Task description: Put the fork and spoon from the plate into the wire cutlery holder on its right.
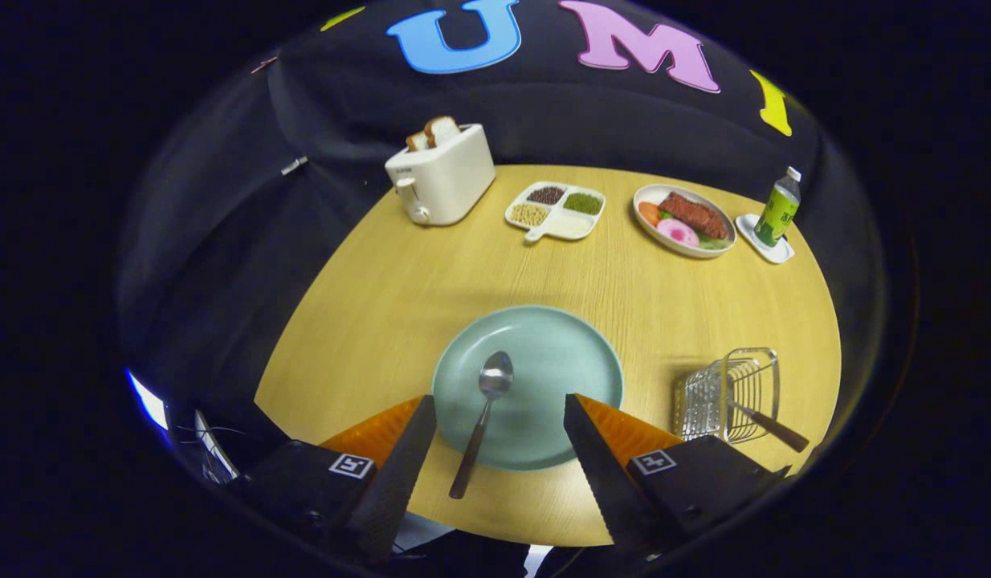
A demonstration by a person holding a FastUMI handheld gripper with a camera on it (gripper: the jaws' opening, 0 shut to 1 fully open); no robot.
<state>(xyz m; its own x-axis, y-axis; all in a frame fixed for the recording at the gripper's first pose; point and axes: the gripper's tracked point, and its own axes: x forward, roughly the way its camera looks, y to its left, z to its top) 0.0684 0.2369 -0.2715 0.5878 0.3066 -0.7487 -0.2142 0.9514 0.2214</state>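
A pale green plate (572, 353) lies on the wooden table just ahead of my fingers. A spoon (485, 413) rests on it, bowl pointing away, its dark handle running back over the plate's near rim between my fingers. My gripper (499, 405) is open, one finger on each side of the spoon's handle and above it, touching nothing. To the plate's right stands the wire cutlery holder (724, 393), with a dark-handled utensil (772, 428) leaning out of it toward me.
At the back of the table stand a white toaster (443, 177) with bread, a divided dish of beans (556, 210), a plate of food (684, 221) and a green bottle (778, 209) on a small white tray. Bare wood lies between these and the green plate.
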